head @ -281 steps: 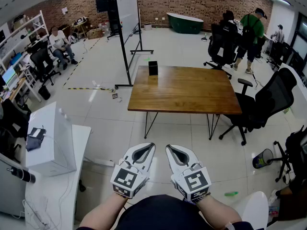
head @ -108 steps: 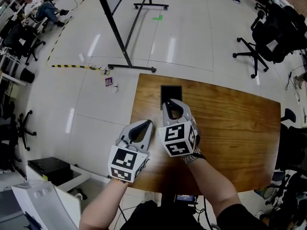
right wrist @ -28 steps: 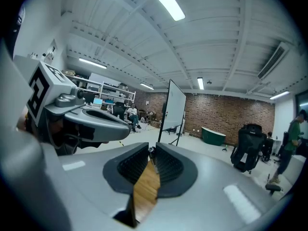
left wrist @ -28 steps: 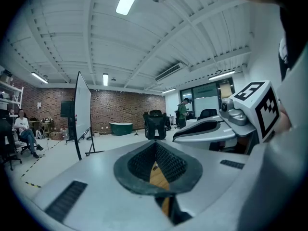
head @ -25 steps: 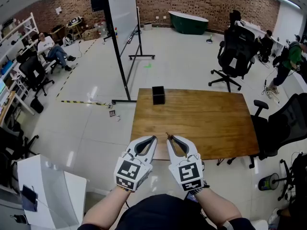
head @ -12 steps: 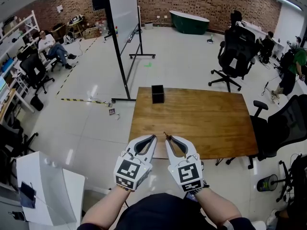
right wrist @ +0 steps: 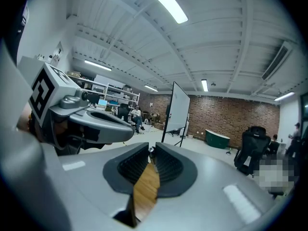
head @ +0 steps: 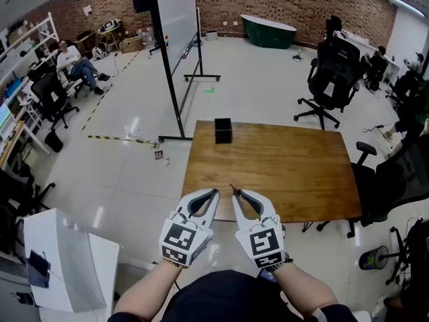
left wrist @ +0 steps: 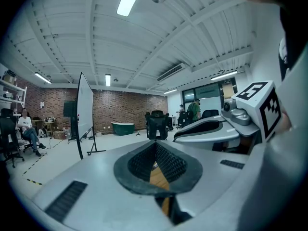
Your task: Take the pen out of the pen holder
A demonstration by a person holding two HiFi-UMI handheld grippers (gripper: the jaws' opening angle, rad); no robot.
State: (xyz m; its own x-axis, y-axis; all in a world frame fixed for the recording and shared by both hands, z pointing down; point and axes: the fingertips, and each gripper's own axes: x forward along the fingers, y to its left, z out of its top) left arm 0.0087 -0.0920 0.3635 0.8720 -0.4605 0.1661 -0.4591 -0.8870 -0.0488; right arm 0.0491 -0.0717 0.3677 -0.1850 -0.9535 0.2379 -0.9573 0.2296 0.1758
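Note:
A black square pen holder (head: 222,131) stands at the far edge of the wooden table (head: 295,173), well away from both grippers. My right gripper (head: 236,194) hovers over the table's near edge, shut on a thin pen (head: 232,189) whose tip pokes out past the jaws. In the right gripper view the pen (right wrist: 150,151) shows pinched between the dark pads (right wrist: 166,165) of the right gripper (right wrist: 150,149). Beside it, the left gripper (head: 213,194) is shut with nothing in it. In its own view the left gripper (left wrist: 155,144) has its pads touching at the tip.
A whiteboard on a wheeled stand (head: 175,25) stands past the table's far left corner. Black office chairs sit at the back right (head: 332,79) and at the table's right side (head: 402,176). A white cabinet (head: 64,260) is at my lower left. A person (head: 72,60) sits at the far left.
Some seconds ago my right gripper reached over the pen holder; now it is back at the table's near edge with the pen in it. Over the last second neither gripper moved.

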